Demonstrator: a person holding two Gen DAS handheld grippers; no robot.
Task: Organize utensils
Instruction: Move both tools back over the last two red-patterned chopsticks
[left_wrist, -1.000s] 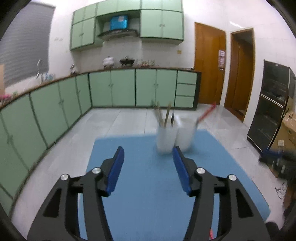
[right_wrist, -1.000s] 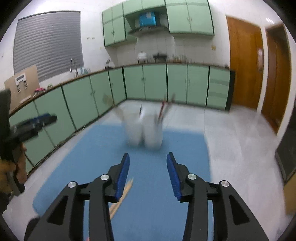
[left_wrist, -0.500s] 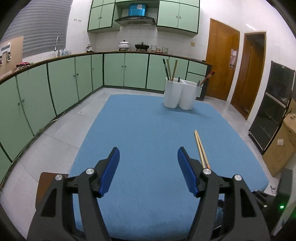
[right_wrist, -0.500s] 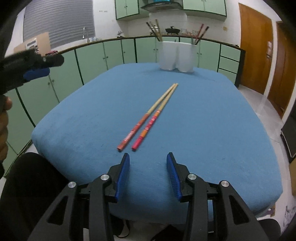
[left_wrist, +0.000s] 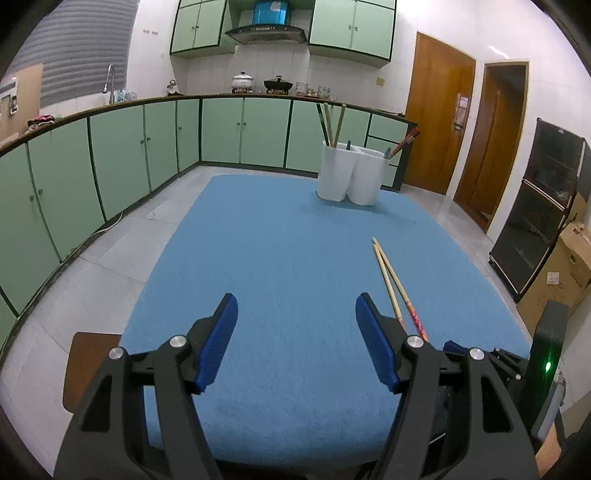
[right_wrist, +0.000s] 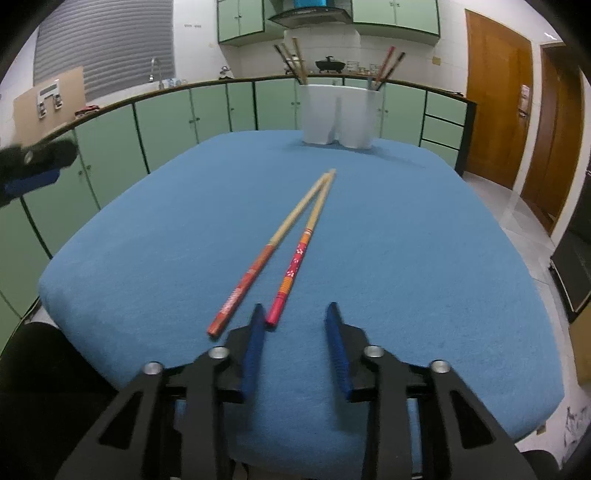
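two chopsticks are seen lying on the blue table cover, tips close together toward the far side, red patterned ends splayed toward the near edge. right gripper is held low over the near edge; jaws are closing, nothing between the pads; the red end of the right-hand chopstick lies just beside the left pad's tip, contact not discernible. left gripper is held above bare cover, jaws spread wide, nothing grasped; chopsticks lie to its right. white two-compartment holder stands at the far edge, with utensils upright in both compartments.
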